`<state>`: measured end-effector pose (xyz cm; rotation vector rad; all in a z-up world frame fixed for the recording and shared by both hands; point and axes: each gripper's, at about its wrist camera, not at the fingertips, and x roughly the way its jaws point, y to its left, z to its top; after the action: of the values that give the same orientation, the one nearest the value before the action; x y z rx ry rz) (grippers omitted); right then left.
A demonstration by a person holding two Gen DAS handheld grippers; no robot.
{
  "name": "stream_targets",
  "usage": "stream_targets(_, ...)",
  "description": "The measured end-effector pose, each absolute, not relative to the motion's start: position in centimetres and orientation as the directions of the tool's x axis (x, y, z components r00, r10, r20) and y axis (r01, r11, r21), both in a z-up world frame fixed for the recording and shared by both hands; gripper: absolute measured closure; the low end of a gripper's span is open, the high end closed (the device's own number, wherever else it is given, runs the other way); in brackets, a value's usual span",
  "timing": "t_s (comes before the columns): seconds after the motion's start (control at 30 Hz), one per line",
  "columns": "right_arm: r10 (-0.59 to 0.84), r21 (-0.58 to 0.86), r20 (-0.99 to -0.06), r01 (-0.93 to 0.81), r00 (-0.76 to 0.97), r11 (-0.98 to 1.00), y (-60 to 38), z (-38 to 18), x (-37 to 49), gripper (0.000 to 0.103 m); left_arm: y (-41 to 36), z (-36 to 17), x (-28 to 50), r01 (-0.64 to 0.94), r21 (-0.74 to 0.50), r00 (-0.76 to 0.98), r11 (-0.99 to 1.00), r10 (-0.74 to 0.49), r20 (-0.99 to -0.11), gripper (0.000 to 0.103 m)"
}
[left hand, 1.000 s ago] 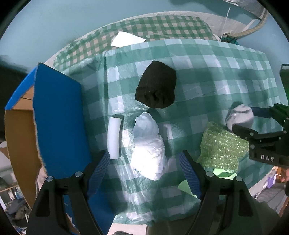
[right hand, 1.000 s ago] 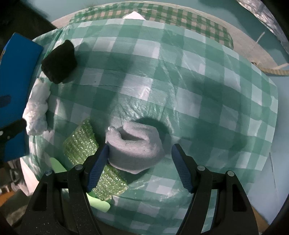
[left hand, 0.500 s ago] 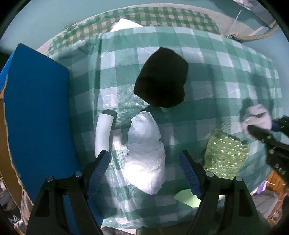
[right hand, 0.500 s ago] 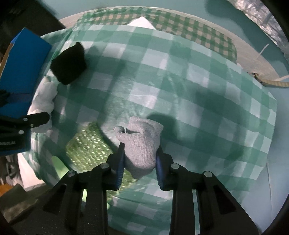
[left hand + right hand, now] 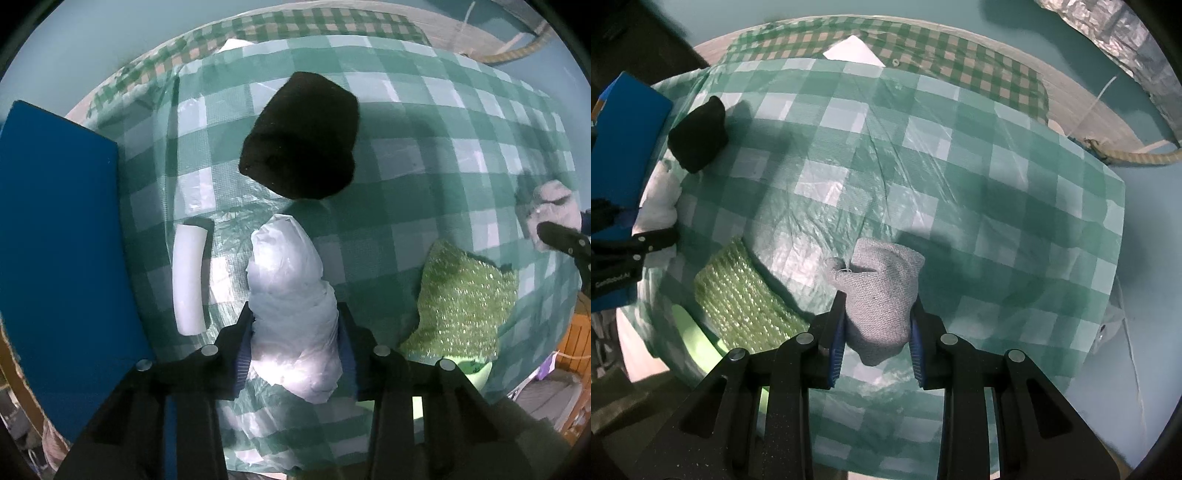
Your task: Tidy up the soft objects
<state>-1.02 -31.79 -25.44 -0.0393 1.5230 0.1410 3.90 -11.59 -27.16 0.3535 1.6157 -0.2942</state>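
A crumpled white plastic bundle (image 5: 288, 266) lies on the green checked cloth (image 5: 424, 166). My left gripper (image 5: 295, 332) points straight down over its near end, and the jaws are closing with both blue pads pressed into its sides. My right gripper (image 5: 877, 325) is shut on a grey knitted cloth (image 5: 882, 284) and holds it clear of the table. That cloth (image 5: 554, 199) also shows at the right edge of the left wrist view. A black woolly lump (image 5: 303, 136) sits just beyond the white bundle.
A white foam tube (image 5: 188, 280) lies left of the bundle, beside a blue box flap (image 5: 62, 258). A green bubble-wrap piece (image 5: 465, 295) rests on something pale green between the two grippers. A rope (image 5: 1137, 157) lies off the table's far right corner.
The left jaws went from wide open to closed on the white bundle after sinking a little. The right jaws closed on the grey cloth and raised it off the table.
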Motion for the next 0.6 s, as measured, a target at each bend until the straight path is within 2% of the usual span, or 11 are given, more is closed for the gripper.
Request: stream_targets(0.6,0.062,0.044,-0.995,-0.208,0.081,0.977,-30.1,-21.2,-2.2,0.075,-11.2,-20.3,0.0,0.479,0.071,0.055,0.875,0.051,-0.997,0.062)
